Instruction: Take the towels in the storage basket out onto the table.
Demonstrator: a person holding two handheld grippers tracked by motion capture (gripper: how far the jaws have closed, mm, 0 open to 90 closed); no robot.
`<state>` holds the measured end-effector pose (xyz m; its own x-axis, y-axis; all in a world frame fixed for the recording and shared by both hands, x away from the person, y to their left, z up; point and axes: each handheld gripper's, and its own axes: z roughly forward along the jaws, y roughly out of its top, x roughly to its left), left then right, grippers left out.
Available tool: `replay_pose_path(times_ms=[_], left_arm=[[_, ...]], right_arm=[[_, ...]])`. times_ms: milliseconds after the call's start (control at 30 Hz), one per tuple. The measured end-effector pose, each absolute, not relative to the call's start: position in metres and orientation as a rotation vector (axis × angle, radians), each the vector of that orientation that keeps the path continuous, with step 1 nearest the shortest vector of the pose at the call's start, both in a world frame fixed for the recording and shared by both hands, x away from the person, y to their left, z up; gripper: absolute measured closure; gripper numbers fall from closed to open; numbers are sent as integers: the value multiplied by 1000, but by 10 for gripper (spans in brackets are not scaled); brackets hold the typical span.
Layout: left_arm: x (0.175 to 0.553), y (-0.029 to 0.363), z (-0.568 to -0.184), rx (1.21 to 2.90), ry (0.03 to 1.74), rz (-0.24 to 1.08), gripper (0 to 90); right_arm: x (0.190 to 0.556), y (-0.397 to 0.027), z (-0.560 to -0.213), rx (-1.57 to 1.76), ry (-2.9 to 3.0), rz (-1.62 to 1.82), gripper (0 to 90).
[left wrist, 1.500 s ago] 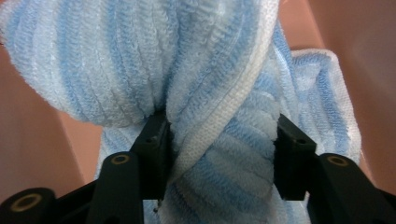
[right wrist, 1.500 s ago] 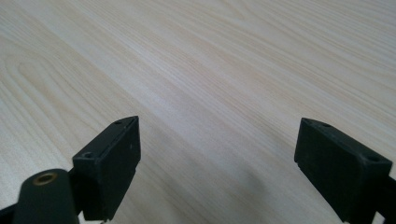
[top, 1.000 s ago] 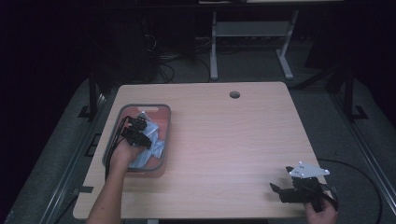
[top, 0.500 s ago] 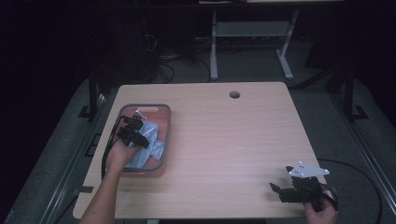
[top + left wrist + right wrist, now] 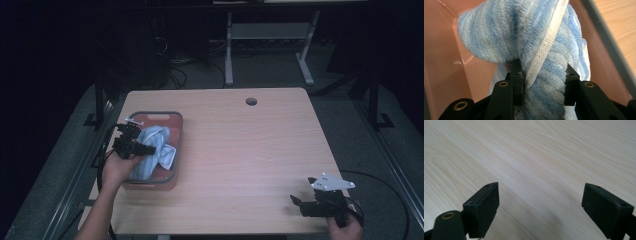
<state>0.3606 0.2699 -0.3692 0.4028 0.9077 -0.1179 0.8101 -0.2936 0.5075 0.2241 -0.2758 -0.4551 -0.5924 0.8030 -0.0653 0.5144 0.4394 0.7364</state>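
Pale wood-grain tabletop [image 5: 240, 145] sits in a dark room, with a round hole near its far edge. At its left side a pink plastic bin with a grey rim [image 5: 175, 165] holds a blue-and-white striped terry towel [image 5: 544, 40], looped pile with a flat woven border. The left gripper [image 5: 541, 80] has its jaws clamped on a bunched fold, just above the bin floor. The right gripper [image 5: 540, 205] rests low at the near right corner, jaws wide over bare wood.
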Motion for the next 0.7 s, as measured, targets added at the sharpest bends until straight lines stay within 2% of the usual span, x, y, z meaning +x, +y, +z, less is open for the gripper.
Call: replay_pose_path(times_ms=[300, 700], left_arm=[[347, 271, -353, 2105, 1406, 270, 621], [346, 275, -339, 2036, 1393, 249, 618]], right_arm=[[223, -276, -453, 1117, 2286, 964, 138], [221, -285, -450, 1129, 2258, 981, 139]])
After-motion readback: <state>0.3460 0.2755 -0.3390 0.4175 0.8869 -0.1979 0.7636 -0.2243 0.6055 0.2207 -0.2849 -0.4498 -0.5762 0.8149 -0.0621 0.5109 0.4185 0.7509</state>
